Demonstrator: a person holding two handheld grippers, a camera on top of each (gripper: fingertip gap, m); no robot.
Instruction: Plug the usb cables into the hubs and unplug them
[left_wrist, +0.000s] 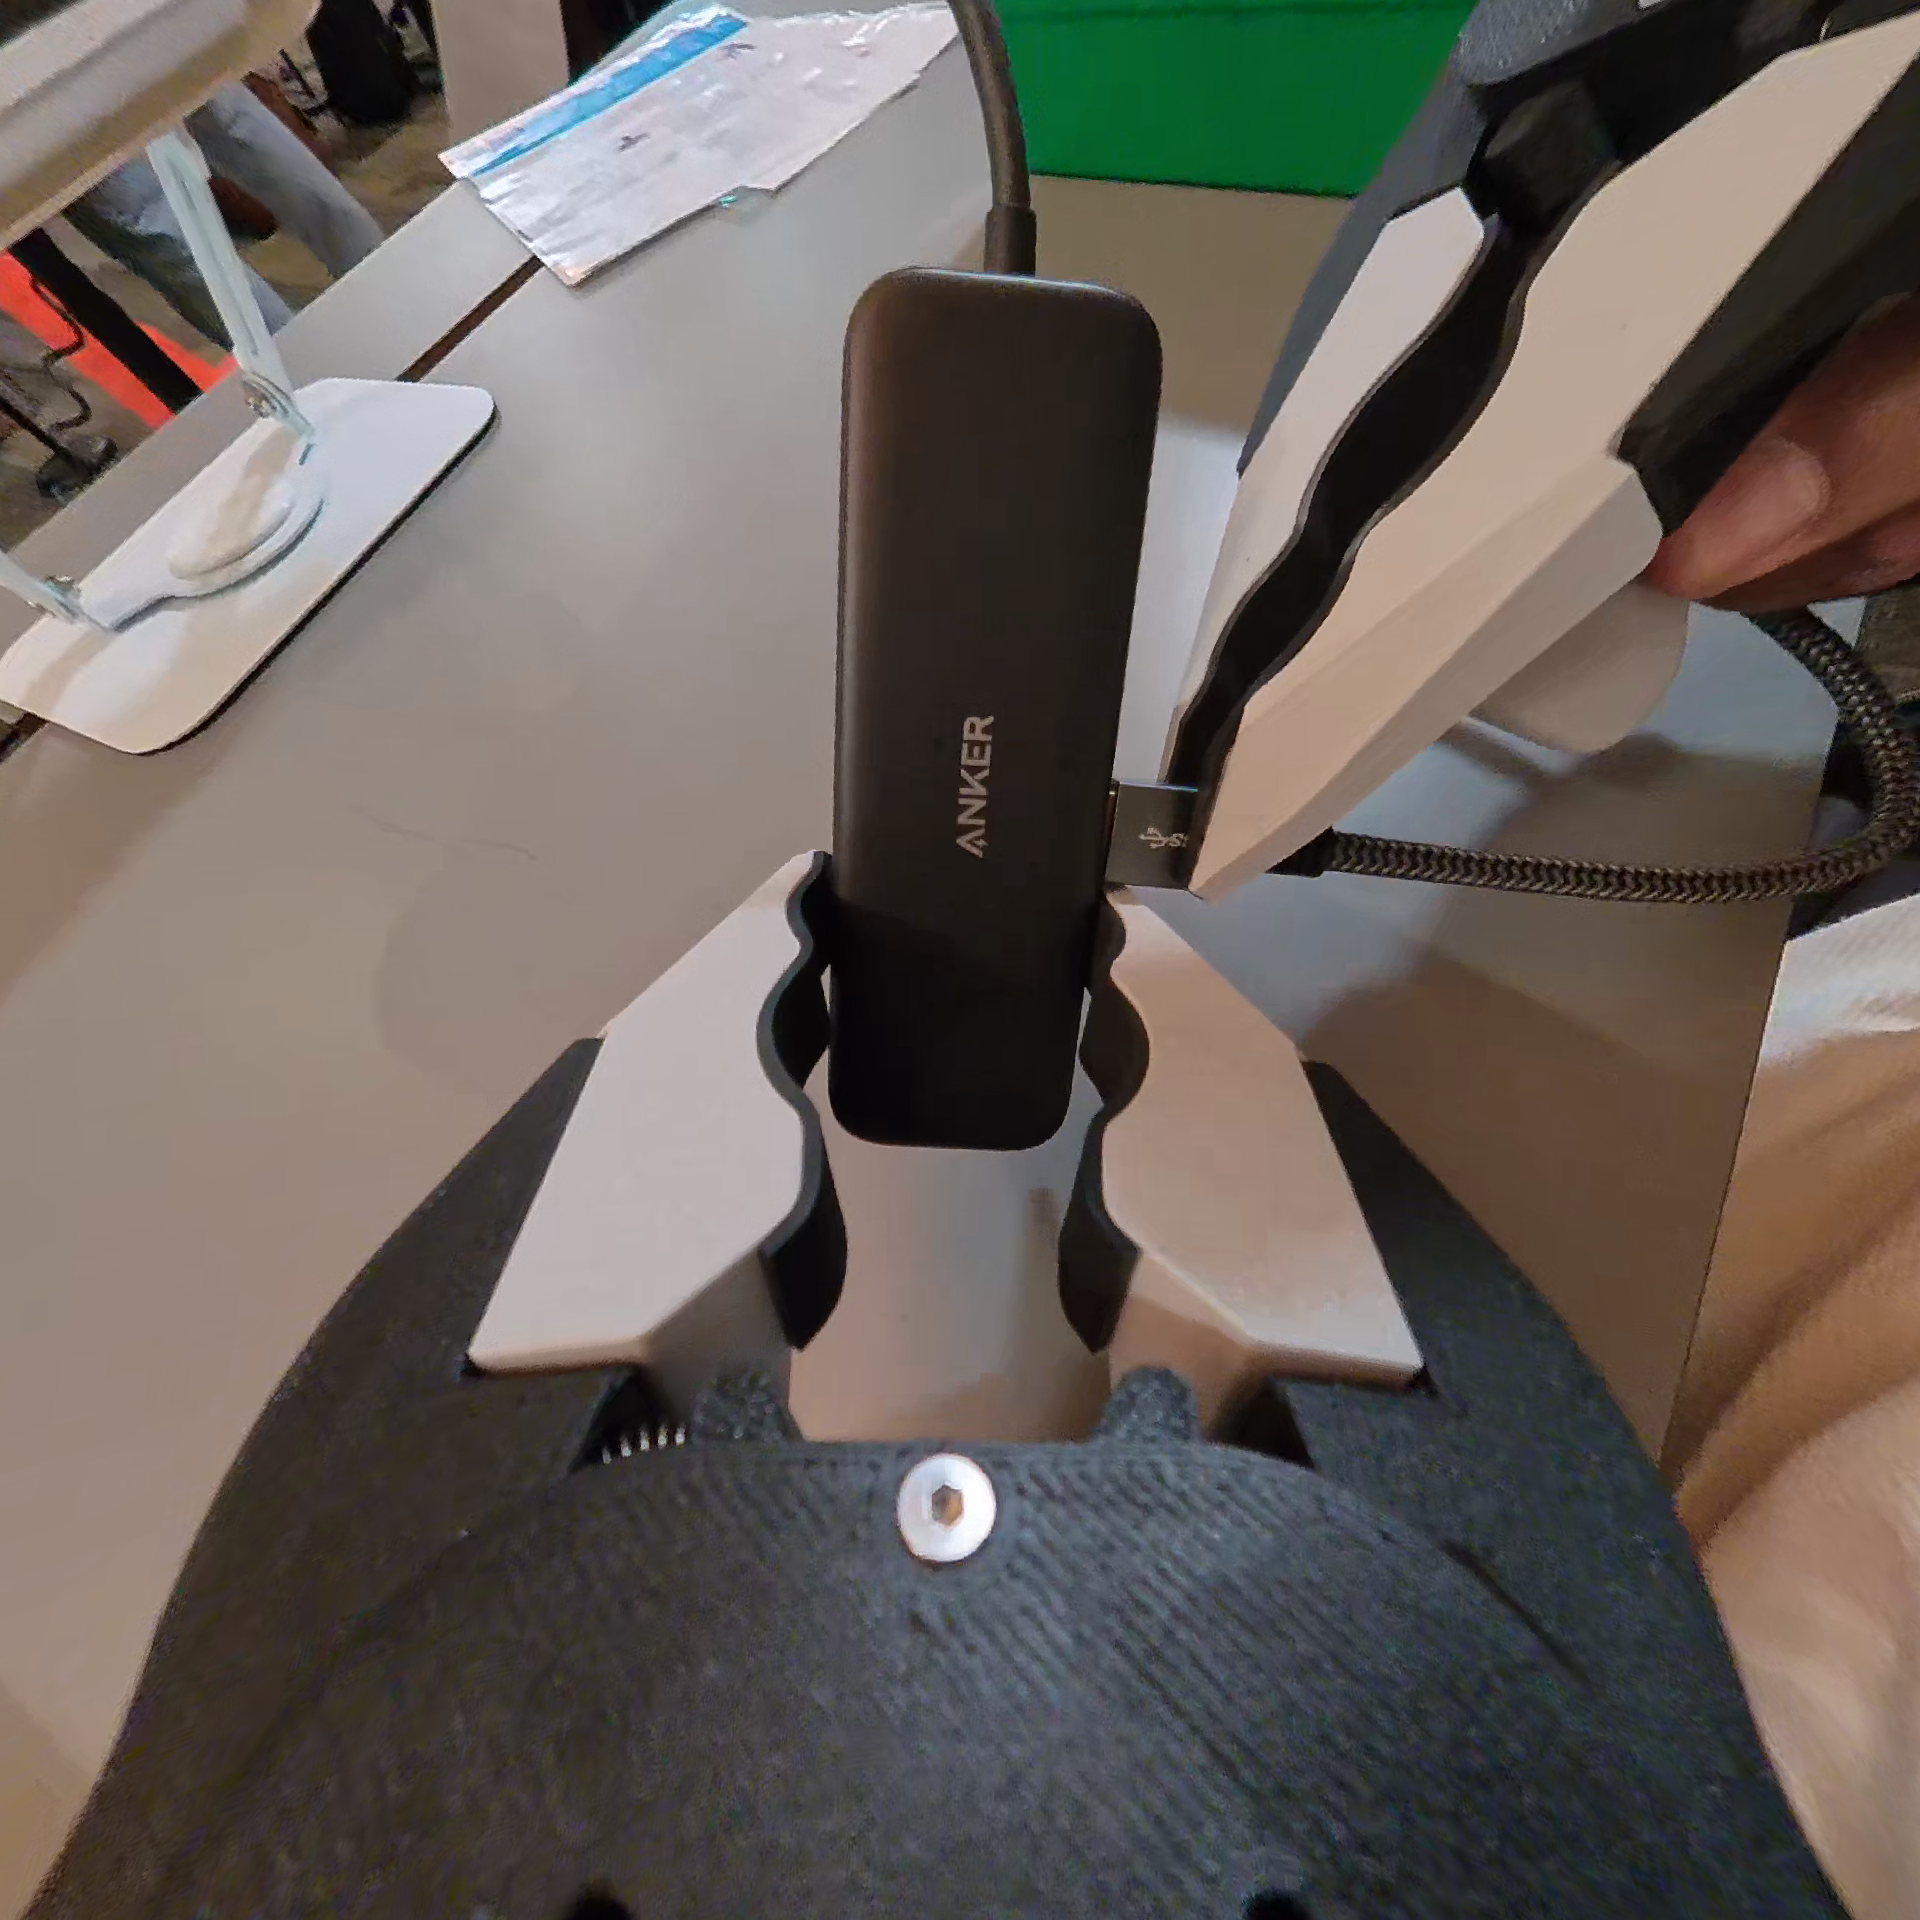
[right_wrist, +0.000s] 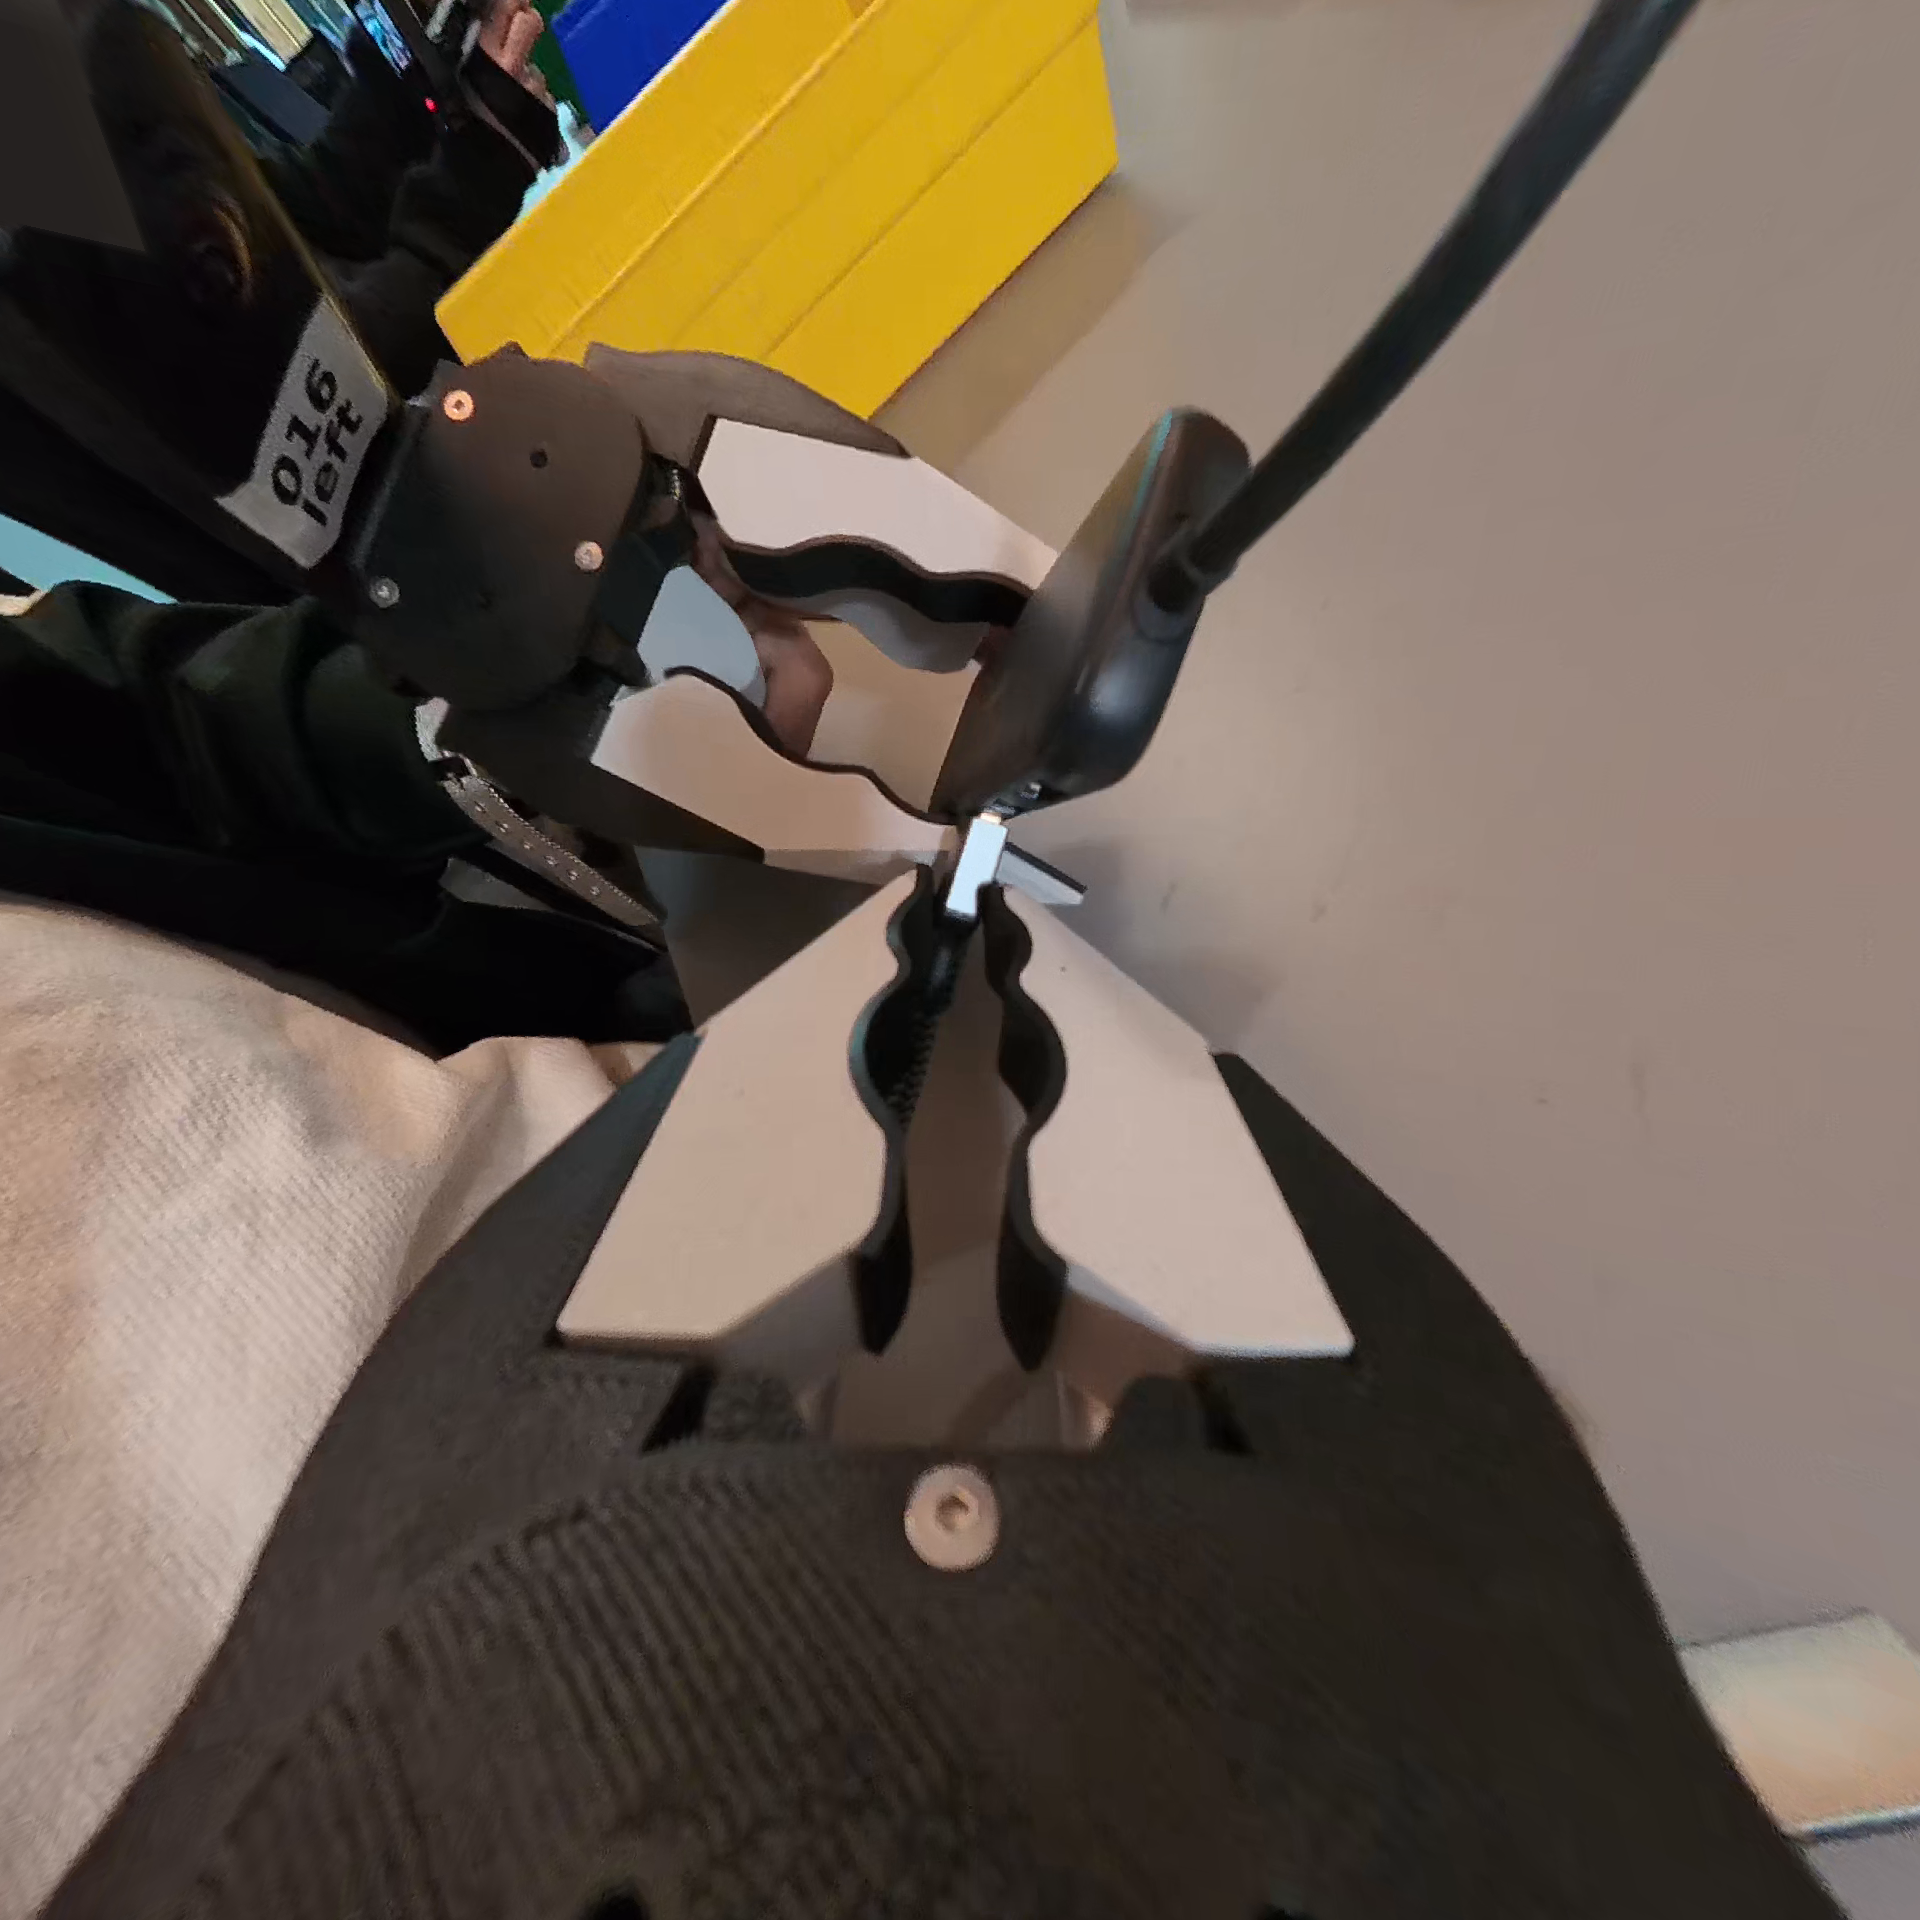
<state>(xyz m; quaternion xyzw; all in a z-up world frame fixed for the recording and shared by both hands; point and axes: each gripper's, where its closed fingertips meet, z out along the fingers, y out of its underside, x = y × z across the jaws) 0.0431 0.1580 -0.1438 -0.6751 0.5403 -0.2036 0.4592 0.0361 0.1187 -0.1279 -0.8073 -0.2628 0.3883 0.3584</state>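
Note:
My left gripper (left_wrist: 961, 914) is shut on the near end of a slim black USB hub (left_wrist: 992, 623) and holds it above the grey table (left_wrist: 520, 831); the hub's own black cable (left_wrist: 1003, 125) runs away from its far end. My right gripper (right_wrist: 954, 899) is shut on the plug of a braided USB cable (left_wrist: 1558, 878). The plug's silver tip (right_wrist: 977, 857) sits at a port on the hub's side (right_wrist: 1101, 665), partly inserted. In the left wrist view the right gripper (left_wrist: 1195, 831) comes in from the right, with the plug (left_wrist: 1148, 836) against the hub's right edge.
A white stand with a flat base (left_wrist: 249, 561) stands on the table at the left. Printed papers (left_wrist: 665, 135) lie at the back. A yellow bin (right_wrist: 810, 197) sits behind the hub. Beige cloth (right_wrist: 208, 1195) lies at the near edge. A green panel (left_wrist: 1216, 83) is behind.

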